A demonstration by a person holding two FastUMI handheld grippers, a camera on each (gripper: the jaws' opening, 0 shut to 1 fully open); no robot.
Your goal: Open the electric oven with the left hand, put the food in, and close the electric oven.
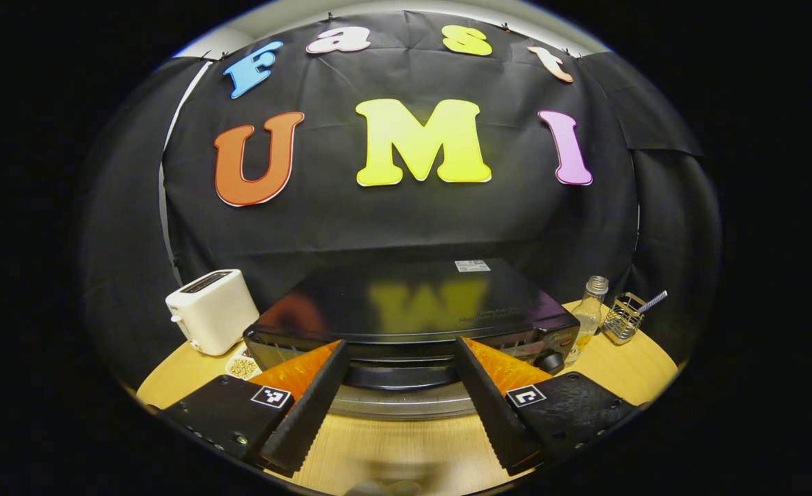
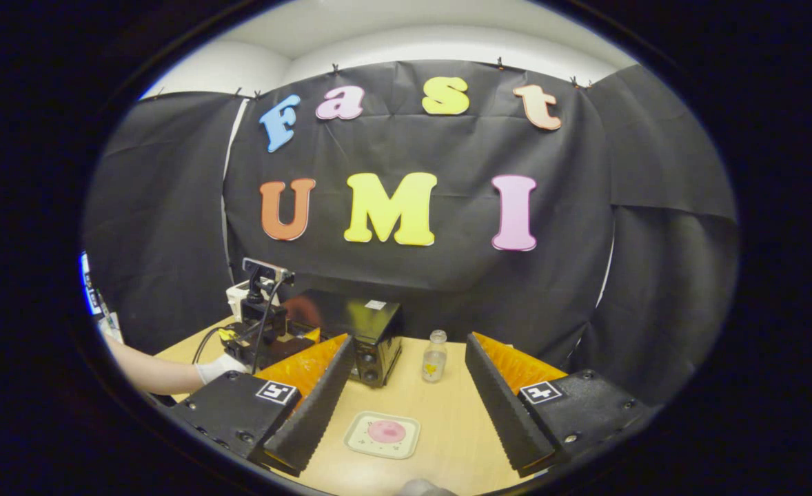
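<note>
The black electric oven [image 1: 406,303] fills the middle of the left gripper view. My left gripper [image 1: 401,342] is open, one finger on each side of the dark handle [image 1: 399,375] at the oven's front. Whether the fingers touch the handle I cannot tell. The door looks shut. In the right gripper view a small tray with a pink piece of food [image 2: 383,434] lies on the table, below and between the fingers of my open right gripper [image 2: 409,337]. Farther off, a gloved hand [image 2: 216,368] holds the left gripper [image 2: 268,331] at the oven [image 2: 368,331].
A white toaster [image 1: 213,320] and a small dish of beans [image 1: 242,367] sit left of the oven. A glass bottle [image 1: 589,313] and a wire basket [image 1: 623,317] stand to its right. The wooden table [image 2: 447,413] ends in a curved edge near both grippers.
</note>
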